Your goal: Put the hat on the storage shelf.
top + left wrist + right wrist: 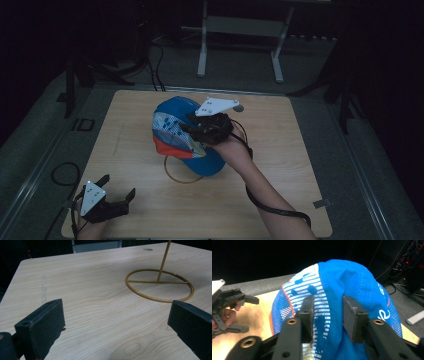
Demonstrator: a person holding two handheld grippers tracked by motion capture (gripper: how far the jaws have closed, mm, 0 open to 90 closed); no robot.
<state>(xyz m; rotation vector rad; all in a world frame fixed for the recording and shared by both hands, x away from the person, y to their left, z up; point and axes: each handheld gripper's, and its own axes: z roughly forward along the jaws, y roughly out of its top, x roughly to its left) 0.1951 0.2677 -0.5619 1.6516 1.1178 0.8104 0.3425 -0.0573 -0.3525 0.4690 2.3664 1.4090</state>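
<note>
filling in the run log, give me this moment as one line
right gripper: jaws part-open at blue cap | cap: on gold wire stand | left gripper: jaws open, empty, near table edge

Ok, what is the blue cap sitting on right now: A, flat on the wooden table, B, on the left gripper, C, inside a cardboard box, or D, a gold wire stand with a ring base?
D: in the high view the blue cap sits raised above the table, with the gold wire stand and its ring base under it.

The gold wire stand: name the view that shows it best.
Left gripper view: the stand's ring base, crossbar and thin post lie in plain sight on the table. In the high view the cap covers most of it.
</note>
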